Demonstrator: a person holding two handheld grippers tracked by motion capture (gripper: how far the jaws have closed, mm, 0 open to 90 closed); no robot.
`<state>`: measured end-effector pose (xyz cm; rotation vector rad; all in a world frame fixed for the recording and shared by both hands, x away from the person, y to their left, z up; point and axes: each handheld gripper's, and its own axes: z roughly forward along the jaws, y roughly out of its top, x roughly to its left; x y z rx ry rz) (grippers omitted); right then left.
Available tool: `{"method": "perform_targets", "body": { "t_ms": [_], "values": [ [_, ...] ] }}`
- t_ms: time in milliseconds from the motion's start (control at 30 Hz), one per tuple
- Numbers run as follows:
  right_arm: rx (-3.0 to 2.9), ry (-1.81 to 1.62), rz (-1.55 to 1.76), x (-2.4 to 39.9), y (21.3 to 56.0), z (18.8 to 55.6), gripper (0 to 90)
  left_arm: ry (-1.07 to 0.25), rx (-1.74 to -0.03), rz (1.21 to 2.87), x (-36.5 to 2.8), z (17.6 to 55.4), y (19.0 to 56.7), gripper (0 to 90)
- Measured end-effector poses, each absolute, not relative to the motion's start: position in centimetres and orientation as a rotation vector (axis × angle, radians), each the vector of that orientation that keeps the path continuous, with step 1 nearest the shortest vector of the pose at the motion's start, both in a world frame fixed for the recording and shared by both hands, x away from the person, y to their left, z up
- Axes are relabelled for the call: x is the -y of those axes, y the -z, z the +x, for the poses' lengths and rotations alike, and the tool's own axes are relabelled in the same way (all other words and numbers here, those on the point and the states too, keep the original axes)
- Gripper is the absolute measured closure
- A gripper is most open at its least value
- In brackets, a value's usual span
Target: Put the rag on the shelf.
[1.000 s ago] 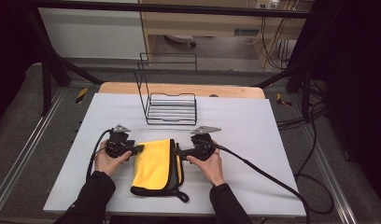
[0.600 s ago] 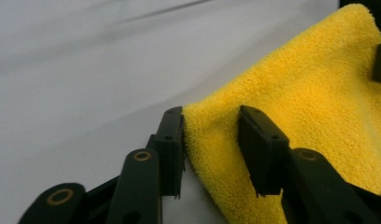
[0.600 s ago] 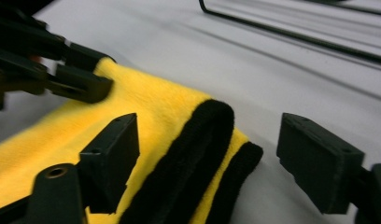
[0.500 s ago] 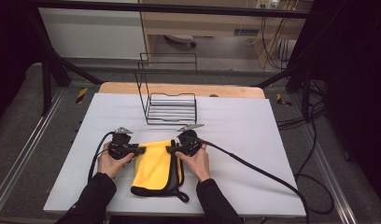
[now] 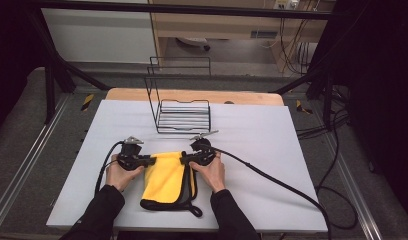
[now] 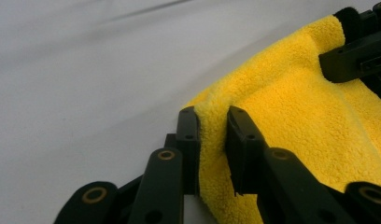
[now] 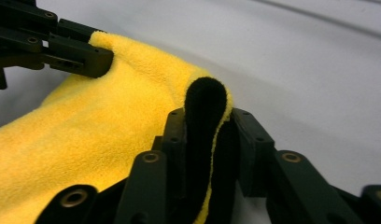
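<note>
Left of centre in the lower half of the high view: left tongs (image 5: 151,161), pinching the far-left corner of the soft yellow fleecy cloth with black edging (image 5: 168,181). In the left gripper view, left tongs (image 6: 212,140) pressed on a raised fold of yellow pile, the fabric bunched between the two jaws.

Centre: cloth lying flat on the white tabletop (image 5: 272,150), near the lower edge of the frame, black trim curling off its lower end. Behind it, toward the top centre, a black wire rack (image 5: 184,117), well apart.

Right of centre: right tongs (image 5: 184,160), clamped on the far-right corner; in the right gripper view, right tongs (image 7: 209,140) squeezing the doubled black hem.

Likely light, limp, compressible, not fragile, not slippery thanks to the pile. Sure to sag between holds. Best taken at corners or along the thicker hem, both sides together.
</note>
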<state>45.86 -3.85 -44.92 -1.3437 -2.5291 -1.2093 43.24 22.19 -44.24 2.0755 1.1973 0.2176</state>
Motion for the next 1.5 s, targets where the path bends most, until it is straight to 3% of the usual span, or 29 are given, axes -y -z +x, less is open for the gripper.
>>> {"method": "perform_targets", "body": {
  "t_ms": [300, 1500],
  "values": [
    [2.487, 1.226, -1.345, 4.0, 44.3, 45.9, 76.6, -0.232, -1.146, 2.059, -22.6, 43.0, 43.6, 81.2],
    [2.529, 1.831, -1.227, 7.3, 33.8, 39.9, 76.5, -0.473, -0.867, 1.821, -21.7, 37.7, 33.6, 81.0]
  ]
}}
